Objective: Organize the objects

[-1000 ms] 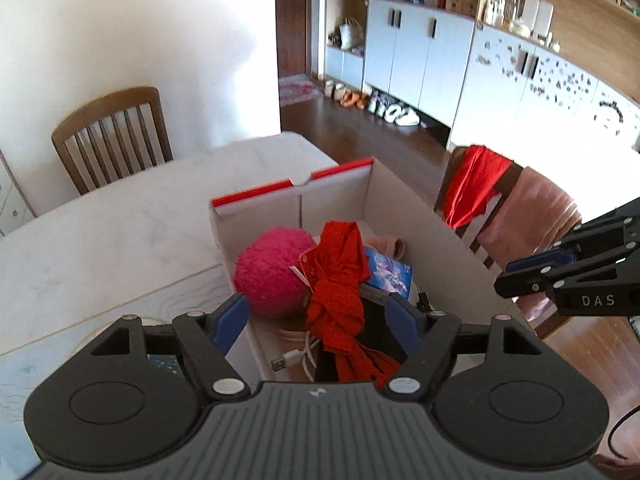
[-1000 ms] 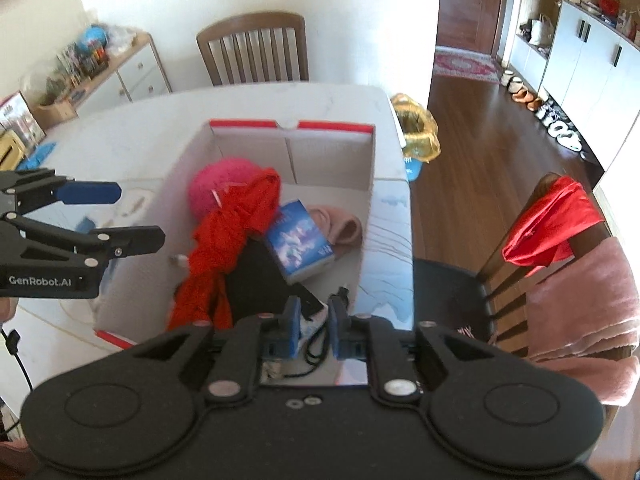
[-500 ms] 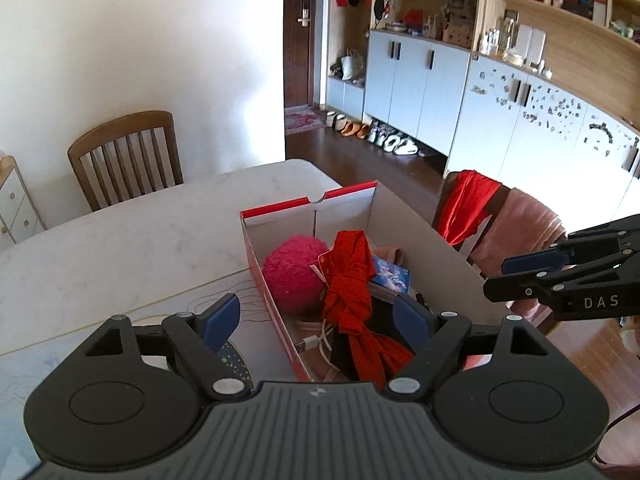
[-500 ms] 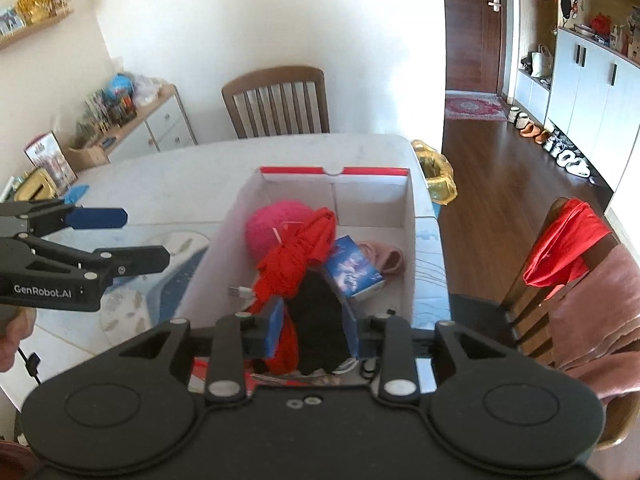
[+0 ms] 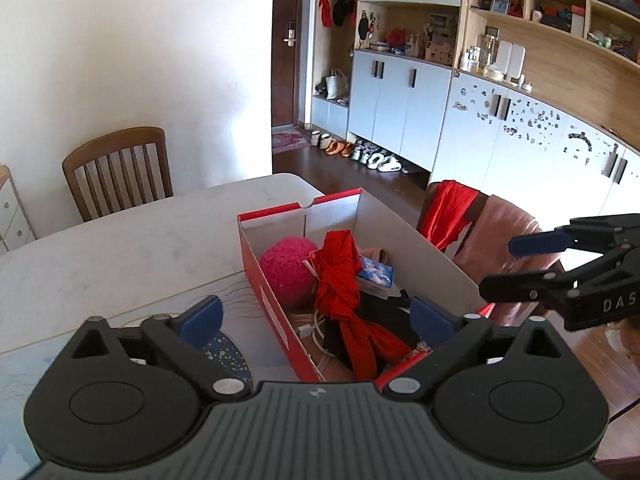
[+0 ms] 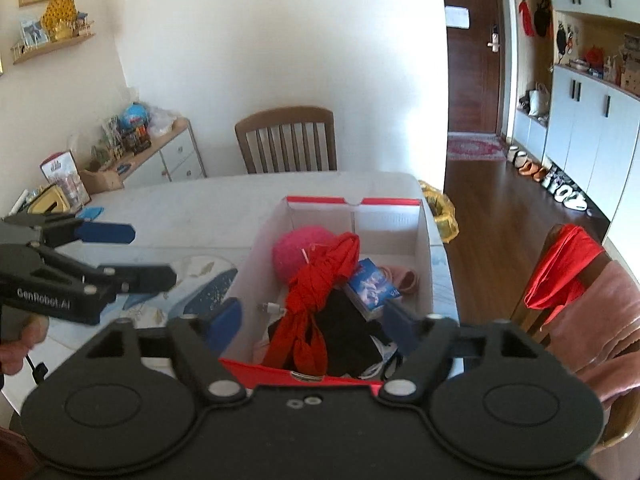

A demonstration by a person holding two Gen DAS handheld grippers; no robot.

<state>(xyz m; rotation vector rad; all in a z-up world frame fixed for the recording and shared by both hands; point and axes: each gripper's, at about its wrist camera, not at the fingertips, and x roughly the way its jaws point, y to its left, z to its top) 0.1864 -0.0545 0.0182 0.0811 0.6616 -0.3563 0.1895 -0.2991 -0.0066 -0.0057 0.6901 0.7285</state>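
Here both tongs hang above the near end of an open red shoebox on the white table, pointing down and forward into it.

Left gripper: jaws spread wide and opening; blue pads stand apart, one out over the table mat to the left of the box, the other over the box interior. Nothing is pressed between them; released. In the right wrist view the same tool shows at the left edge, with part of a hand on its grip.

Right gripper: jaws opening, pads clear of everything, with the box contents visible in the gap beyond them. It grasps nothing. In the left wrist view it shows at the right edge, beside the box's right wall.

Box contents, as seen past the right gripper's fingers: a knotted red cloth runs lengthwise down the middle, directly ahead of the gap. A fuzzy pink ball sits ahead and left, touching the cloth. A small blue packet lies tilted, ahead and right, with a pale pink item just beyond it. A black cloth lies nearest the pads, partly under the red one. A white cable plug shows at the left inner wall.

Right of the tongs, a chair carries a red garment and a pink towel. A wooden chair stands at the far table edge.
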